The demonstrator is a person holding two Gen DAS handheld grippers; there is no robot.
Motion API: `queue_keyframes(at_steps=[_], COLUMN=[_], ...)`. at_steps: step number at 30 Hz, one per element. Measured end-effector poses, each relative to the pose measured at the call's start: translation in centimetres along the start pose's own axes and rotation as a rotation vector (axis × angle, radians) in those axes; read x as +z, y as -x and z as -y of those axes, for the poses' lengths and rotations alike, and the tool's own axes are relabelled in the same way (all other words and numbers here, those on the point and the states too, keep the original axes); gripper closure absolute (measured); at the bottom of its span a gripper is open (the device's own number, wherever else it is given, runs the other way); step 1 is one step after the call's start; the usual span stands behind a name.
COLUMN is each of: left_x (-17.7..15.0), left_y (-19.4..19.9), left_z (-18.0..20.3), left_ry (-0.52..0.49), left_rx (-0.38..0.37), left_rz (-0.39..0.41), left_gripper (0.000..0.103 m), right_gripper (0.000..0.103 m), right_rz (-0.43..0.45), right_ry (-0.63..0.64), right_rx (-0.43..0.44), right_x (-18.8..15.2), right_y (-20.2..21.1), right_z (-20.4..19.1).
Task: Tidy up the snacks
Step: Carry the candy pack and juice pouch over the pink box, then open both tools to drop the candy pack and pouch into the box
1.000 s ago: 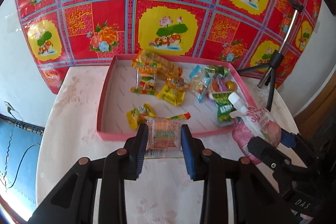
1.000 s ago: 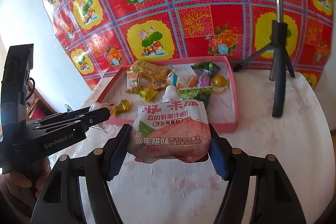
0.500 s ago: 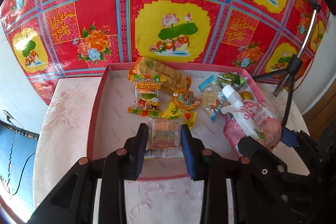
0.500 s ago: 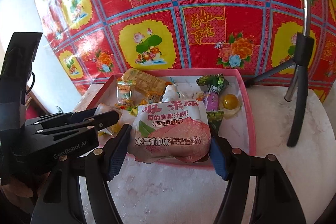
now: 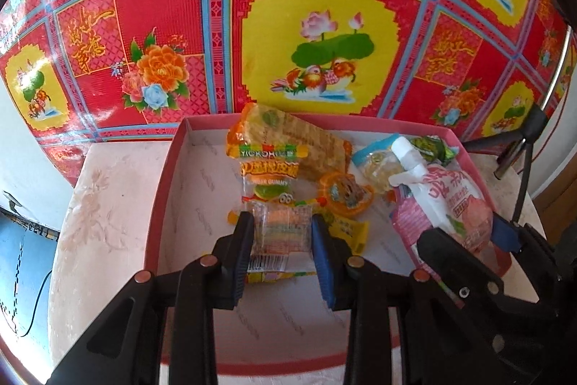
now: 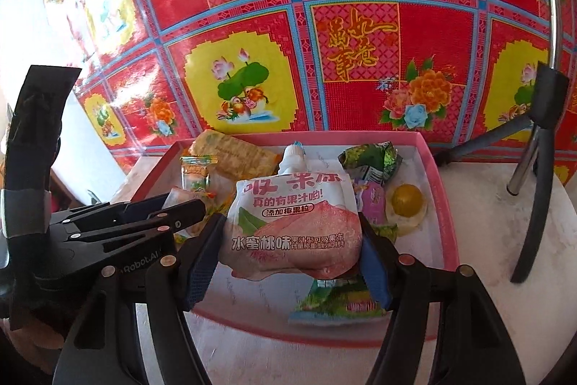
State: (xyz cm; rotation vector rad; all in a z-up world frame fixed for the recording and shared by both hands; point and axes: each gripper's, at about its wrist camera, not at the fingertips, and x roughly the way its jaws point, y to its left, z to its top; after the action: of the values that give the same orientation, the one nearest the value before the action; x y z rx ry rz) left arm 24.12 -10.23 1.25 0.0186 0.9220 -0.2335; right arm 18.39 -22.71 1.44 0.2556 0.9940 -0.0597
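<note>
From the left wrist view, our left tongs (image 5: 282,233) are pinching a small clear packet of rainbow-striped candy (image 5: 281,230) and hold it over the near part of the shallow pink cardboard tray (image 5: 160,204), just in front of a yellow gummy sachet (image 5: 268,175) and a long orange pack of wafer biscuits (image 5: 299,141). We judge the step in hand to be the delivery of both snacks into the tray; the next move calls for lowering the packet onto a bare patch of the white tray floor at left and spreading the tongs, without knocking the sachets already lying there. To the right in this view, our right tongs carry a pink peach-jelly spout pouch (image 5: 447,201). From the right wrist view, the right tongs (image 6: 292,248) are pressed on that pouch (image 6: 294,222) at its sides, and it hangs over the tray's near edge (image 6: 324,331), above a green-and-blue flat sachet (image 6: 335,302); a crumpled green foil wrapper (image 6: 371,159) and a clear pack with a yellow yolk-like sweet (image 6: 407,201) lie beyond. The pouch looks soft, so it may sag when released. The tray rests on a pale marbled table (image 6: 487,222), which stands against a red and yellow floral wall cloth (image 6: 288,24); a black tripod (image 6: 541,139) stands on the table at right.
</note>
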Motion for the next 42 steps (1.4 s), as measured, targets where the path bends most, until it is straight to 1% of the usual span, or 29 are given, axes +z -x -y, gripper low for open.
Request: queue_keyframes(at_steps=[5,14,19,21,23,26,32,37,42], left_x=[0.2,0.2,0.6,0.6,0.5,0.4,-0.2,-0.7,-2.0], left_y=[-1.1,-2.1,-2.1,-1.8,-1.4,-0.6,1.2,2.7,4.4], left_z=[0.1,0.3,0.0,0.0,0.1,0.1,0.8,1.3,1.5], left_ry=[0.004,0.017,0.016,0.02,0.027,0.032,0.031,0.018,0.022], left_rx=[-0.004,-0.009,0.006,0.005,-0.002,-0.012,-0.035,-0.026,-0.005], left_rz=[-0.02,-0.038,-0.054,-0.053,-0.051,-0.049,-0.036,-0.006,0.009], left_gripper=[0.069,0.067,0.057,0.055,0.054,0.054,0.051,0.047,0.047], right_gripper=[0.032,0.029,0.027,0.026,0.022,0.018,0.017,0.016,0.016], right_rz=[-0.012,-0.012,-0.041,-0.042,-0.032,-0.008,0.028,0.046,0.047], right_ry=[-0.017,-0.028,-0.046,-0.049,-0.057,-0.063,-0.057,-0.058,-0.065], right_rx=[-0.01,-0.016,-0.015,-0.006,-0.004,-0.002,-0.001,0.003,0.002], right_x=[0.1,-0.1,0.0,0.0,-0.1,-0.1,-0.3,-0.6,-1.4], right_y=[-1.2,-1.7,-1.9,-1.5,-1.0,0.0,2.1,4.0,5.8], right_z=[0.3,0.8,1.1,1.2,1.4,1.5,1.2,1.3,1.4])
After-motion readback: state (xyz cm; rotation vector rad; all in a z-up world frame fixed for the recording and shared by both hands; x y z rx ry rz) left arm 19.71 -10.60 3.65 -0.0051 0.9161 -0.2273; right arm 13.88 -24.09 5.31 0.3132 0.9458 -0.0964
